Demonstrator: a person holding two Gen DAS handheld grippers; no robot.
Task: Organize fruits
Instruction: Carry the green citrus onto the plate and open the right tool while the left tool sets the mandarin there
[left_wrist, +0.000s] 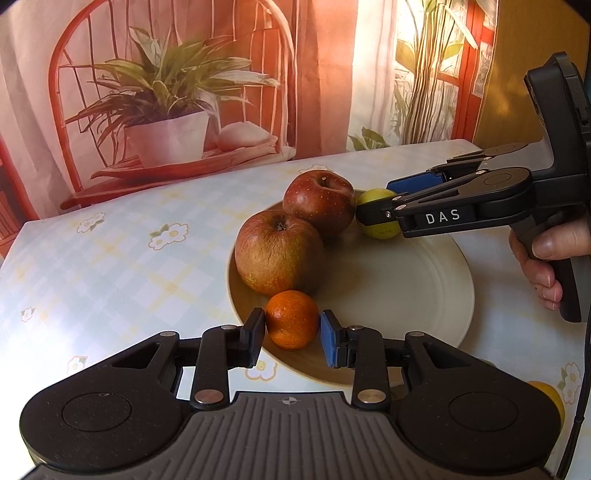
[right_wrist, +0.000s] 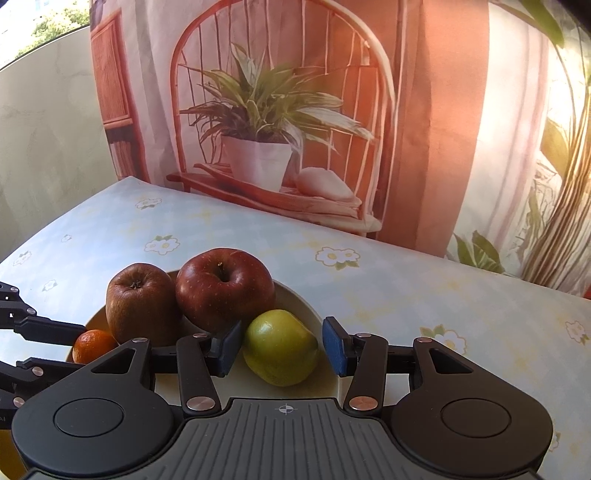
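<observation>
A beige plate (left_wrist: 406, 280) (right_wrist: 306, 306) lies on the flowered tablecloth. On it stand two red-brown apples, one nearer (left_wrist: 279, 251) (right_wrist: 142, 302) and one farther (left_wrist: 319, 201) (right_wrist: 225, 286), touching each other. A small orange (left_wrist: 291, 319) (right_wrist: 92, 345) rests at the plate's near rim, and my left gripper (left_wrist: 291, 328) (right_wrist: 79, 345) is shut on it, a pad on each side. My right gripper (right_wrist: 282, 347) (left_wrist: 376, 201) is shut on a green apple (right_wrist: 280, 347) (left_wrist: 380, 230) that sits low on the plate beside the farther red apple.
A person's hand (left_wrist: 546, 258) holds the right gripper's handle. A yellow fruit (left_wrist: 550, 395) lies partly hidden at the table's near right. A printed curtain (right_wrist: 424, 110) hangs right behind the table's far edge. The plate's right half is bare.
</observation>
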